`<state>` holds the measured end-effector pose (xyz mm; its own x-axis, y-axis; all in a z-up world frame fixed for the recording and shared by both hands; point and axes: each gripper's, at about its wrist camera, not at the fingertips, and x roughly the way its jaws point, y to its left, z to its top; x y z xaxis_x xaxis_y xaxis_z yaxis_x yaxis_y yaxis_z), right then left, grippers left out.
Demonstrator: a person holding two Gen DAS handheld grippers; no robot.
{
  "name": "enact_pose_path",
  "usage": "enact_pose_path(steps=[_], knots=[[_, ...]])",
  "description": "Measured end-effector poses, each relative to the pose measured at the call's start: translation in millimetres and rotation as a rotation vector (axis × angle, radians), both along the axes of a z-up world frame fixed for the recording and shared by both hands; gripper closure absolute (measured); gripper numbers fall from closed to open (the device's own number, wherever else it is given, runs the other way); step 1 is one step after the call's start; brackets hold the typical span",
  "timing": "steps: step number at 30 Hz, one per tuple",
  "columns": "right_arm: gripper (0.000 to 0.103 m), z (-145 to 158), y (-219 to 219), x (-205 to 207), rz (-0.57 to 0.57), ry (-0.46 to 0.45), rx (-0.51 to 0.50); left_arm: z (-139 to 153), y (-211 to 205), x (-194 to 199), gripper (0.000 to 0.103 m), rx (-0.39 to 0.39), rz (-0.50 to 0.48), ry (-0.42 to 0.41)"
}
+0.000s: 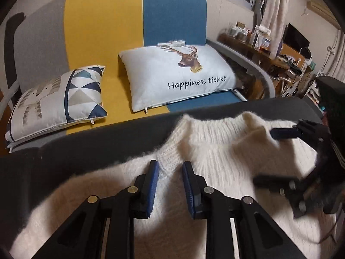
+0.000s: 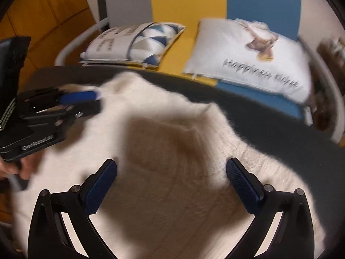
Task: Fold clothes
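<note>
Left hand-held gripper (image 1: 170,165) pinches a sweater (image 1: 215,155) fold at 6 o'clock for lifting; right hand-held gripper (image 2: 171,166) hovers wide, empty.

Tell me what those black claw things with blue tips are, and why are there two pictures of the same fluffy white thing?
Those claws are grippers, pincers a person holds, one in each hand. Each carries a camera looking along its two fingers, so you get two pictures. One shows the left gripper, its blue pads apart with a bit of the white sweater between them; whether it pinches, I cannot tell. The other shows the right gripper, wide open above the sweater and holding nothing. The sweater lies on a dark table. Behind it, a sofa holds a deer pillow and a triangle-patterned pillow.
</note>
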<state>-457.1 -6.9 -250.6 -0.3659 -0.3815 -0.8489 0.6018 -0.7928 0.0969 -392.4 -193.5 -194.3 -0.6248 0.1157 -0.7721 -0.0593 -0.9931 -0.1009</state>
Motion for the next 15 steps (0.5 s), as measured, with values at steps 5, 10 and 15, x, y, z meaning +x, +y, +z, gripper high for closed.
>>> enact_pose_path(steps=[5,10,15], knots=[[0.000,-5,8,1,-0.020,0.054,-0.013,8,-5,1,0.080,0.067,-0.016,0.010],[0.000,19,-5,3,0.015,0.028,-0.089,18,-4,-10,0.080,0.003,-0.008,0.034],[0.000,11,-38,-4,0.087,0.033,-0.027,4,-8,-26,0.081,-0.035,0.018,-0.017]])
